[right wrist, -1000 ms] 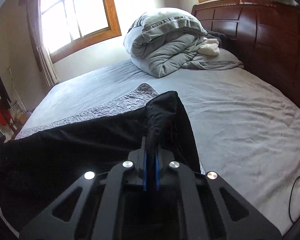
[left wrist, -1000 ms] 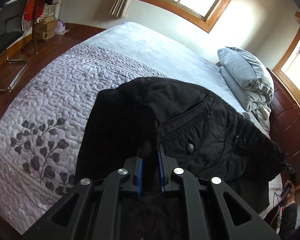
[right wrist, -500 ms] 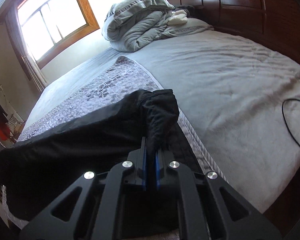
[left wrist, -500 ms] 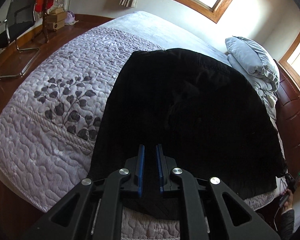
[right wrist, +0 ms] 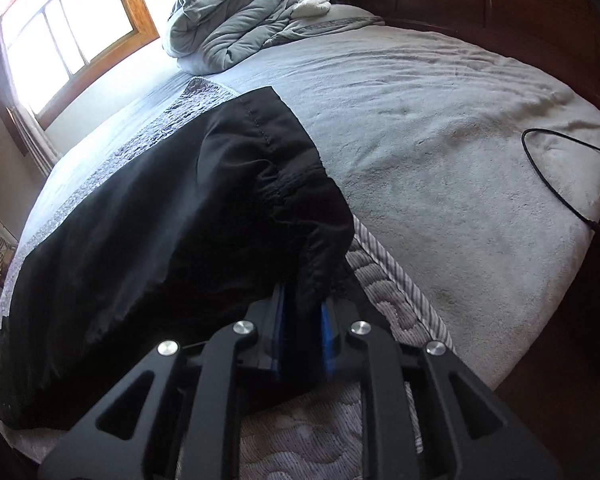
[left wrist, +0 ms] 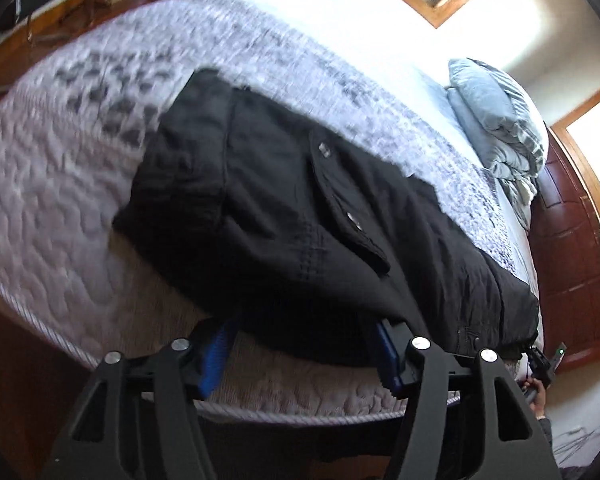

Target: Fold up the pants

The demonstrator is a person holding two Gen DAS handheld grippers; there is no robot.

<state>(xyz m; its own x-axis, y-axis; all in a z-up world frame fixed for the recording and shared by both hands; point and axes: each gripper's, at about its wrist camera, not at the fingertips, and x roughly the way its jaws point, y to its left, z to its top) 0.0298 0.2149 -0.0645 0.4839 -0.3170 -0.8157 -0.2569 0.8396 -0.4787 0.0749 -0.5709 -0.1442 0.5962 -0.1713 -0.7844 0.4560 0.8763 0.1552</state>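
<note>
Your left gripper [left wrist: 306, 354]: fingers spread wide at pants [left wrist: 300, 216] edge | your right gripper [right wrist: 302, 334]: fingers pinching pants hem | bed [right wrist: 440, 160].

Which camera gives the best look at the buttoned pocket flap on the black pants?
The left wrist view: the pocket flap with its two snaps lies facing up on the black pants. The right wrist view shows only a hemmed end of the pants and a fold between the right gripper's fingers, no pocket.
</note>
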